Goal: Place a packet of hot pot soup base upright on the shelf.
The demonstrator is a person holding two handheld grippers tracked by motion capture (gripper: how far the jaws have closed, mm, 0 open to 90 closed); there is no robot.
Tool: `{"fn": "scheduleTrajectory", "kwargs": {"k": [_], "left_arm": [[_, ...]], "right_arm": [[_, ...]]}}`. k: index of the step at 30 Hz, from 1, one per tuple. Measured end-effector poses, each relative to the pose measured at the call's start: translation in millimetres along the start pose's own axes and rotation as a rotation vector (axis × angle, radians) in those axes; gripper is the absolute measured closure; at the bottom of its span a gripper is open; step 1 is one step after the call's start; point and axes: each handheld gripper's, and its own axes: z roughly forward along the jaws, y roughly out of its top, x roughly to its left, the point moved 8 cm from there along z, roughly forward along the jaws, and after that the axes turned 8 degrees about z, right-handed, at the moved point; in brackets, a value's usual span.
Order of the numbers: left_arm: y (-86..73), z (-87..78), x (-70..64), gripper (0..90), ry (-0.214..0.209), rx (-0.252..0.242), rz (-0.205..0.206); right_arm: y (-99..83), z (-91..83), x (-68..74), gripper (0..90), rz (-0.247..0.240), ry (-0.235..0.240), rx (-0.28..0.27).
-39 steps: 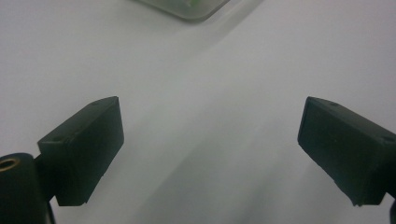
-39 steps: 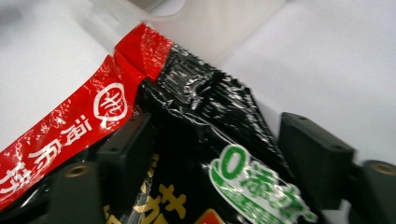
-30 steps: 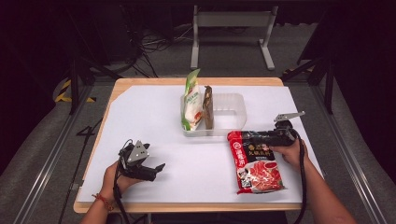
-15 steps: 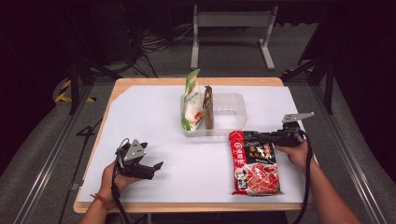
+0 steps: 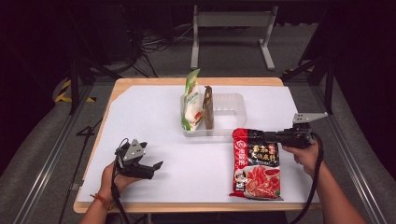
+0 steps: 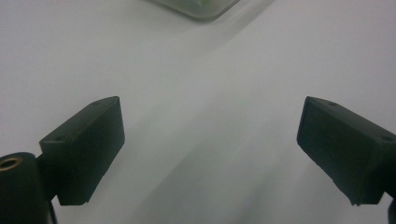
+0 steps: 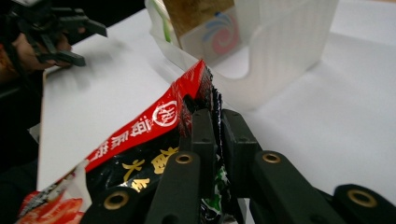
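Red snack bag [image 5: 256, 163] lies flat on the white table sheet [image 5: 154, 116] at the near right, its top edge just short of the clear plastic bin [image 5: 231, 105]. The right gripper [image 5: 261, 136] has its jaws pressed together on that top edge, pinching the bag's seam, as the right gripper view shows [image 7: 212, 116]. The bin stands directly beyond the bag's top. Two packets stand upright in its left half: one green-and-white pouch [image 5: 191, 100] and one thin brown packet [image 5: 208, 107] beside it. The left gripper [image 5: 152, 168] rests at the near left, well apart from the bag, jaws spread wide over bare sheet with nothing between them. Compared with a second ago, the bag lies lower and straighter on the sheet, and the left gripper has hardly shifted.
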Motion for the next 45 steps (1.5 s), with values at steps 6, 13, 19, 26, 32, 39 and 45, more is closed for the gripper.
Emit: {"fn": "scheduleTrajectory", "kwargs": {"k": [6, 13, 19, 26, 32, 39, 45], "left_arm": [[-0.3, 0.1, 0.5, 8.1, 0.000, 0.001, -0.004], [0.6, -0.6, 0.8, 8.1, 0.002, -0.004, -0.006], [2.3, -2.1, 0.7, 8.0, -0.011, -0.026, -0.024], [1.9, -1.5, 0.8, 7.8, -0.010, -0.021, -0.024], [2.4, -2.4, 1.8, 7.8, -0.007, -0.028, -0.023], [2.7, -2.6, 1.0, 7.7, -0.007, -0.028, -0.024], [2.8, -2.1, 1.0, 7.7, -0.008, -0.029, -0.027]], "right_arm": [[12.2, -9.5, 21.9, 87.1, -0.032, 0.026, -0.046], [21.9, -15.6, 35.1, 87.8, -0.045, 0.026, -0.093], [33.0, -26.9, 46.2, 88.4, -0.070, 0.006, -0.160], [41.7, -35.6, 56.2, 88.5, -0.106, -0.016, -0.193], [48.4, -39.4, 63.3, 88.7, -0.133, -0.034, -0.217], [59.2, -48.8, 72.0, 88.8, -0.161, -0.046, -0.248], [66.2, -50.7, 75.9, 88.9, -0.166, -0.060, -0.263]]}}
